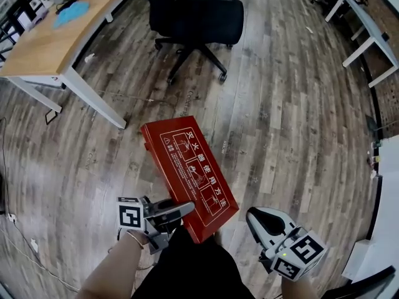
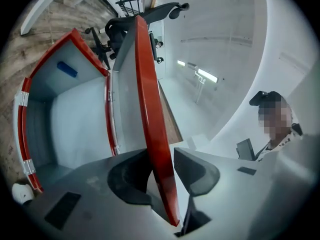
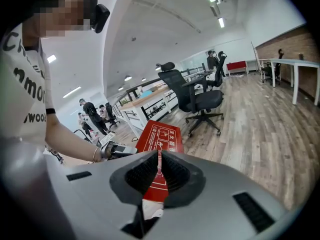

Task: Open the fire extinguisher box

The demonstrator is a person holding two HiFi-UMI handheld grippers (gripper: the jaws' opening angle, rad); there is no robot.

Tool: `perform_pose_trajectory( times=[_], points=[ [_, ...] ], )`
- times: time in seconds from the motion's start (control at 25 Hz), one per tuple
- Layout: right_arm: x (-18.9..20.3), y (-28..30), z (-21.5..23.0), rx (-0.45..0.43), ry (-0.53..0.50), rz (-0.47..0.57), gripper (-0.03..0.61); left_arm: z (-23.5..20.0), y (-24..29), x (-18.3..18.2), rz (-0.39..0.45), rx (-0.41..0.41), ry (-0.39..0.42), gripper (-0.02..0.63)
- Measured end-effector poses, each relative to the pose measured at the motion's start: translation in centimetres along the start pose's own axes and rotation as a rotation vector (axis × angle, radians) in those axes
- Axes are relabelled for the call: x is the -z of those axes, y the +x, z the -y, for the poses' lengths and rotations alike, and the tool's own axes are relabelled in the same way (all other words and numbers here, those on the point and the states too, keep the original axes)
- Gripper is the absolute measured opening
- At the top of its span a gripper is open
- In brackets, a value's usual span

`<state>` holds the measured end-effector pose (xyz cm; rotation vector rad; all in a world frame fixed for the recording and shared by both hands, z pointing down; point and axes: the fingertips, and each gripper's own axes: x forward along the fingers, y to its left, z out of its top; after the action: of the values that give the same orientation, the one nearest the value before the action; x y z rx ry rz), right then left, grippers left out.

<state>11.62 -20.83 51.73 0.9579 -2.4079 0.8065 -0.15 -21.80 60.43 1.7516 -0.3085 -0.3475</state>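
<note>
Left gripper (image 1: 186,209) jaws clamped on the near-left long edge of the red lid (image 1: 187,164), tilted up off the fire extinguisher box (image 2: 75,119) on the floor, hinge (image 2: 107,114) on the opposite edge; right gripper (image 3: 159,171) jaws together, empty, off the near-right corner.

The left gripper (image 1: 181,215) and right gripper (image 1: 257,220) have grey shells, black ribbed pads (image 3: 142,174) and black-and-white marker cubes (image 1: 129,215). The person wears a white, black-lettered T-shirt (image 3: 20,84) and a thin bracelet (image 1: 136,238).
</note>
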Motion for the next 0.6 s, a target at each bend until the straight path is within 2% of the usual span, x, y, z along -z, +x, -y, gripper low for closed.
perform_pose_trajectory(
  times=[0.16, 0.4, 0.52, 0.6],
  points=[
    [-1.0, -1.1, 0.0, 0.027, 0.006, 0.02, 0.011, 1.2, 1.9, -0.6, -0.03, 0.019, -0.022, 0.132],
    [-2.4, -2.6, 0.1, 0.099, 0.023, 0.058, 0.011, 3.1, 4.0, -0.9, -0.049, 0.049, -0.172, 0.136],
    [-3.2, -3.5, 0.3, 0.138, 0.041, 0.072, 0.011, 3.3, 4.5, -0.9, -0.082, -0.028, -0.191, 0.135],
    [-3.6, -4.1, 0.3, 0.161, 0.048, 0.079, 0.011, 2.7, 4.5, -1.1, -0.12, -0.142, -0.134, 0.132]
  ],
)
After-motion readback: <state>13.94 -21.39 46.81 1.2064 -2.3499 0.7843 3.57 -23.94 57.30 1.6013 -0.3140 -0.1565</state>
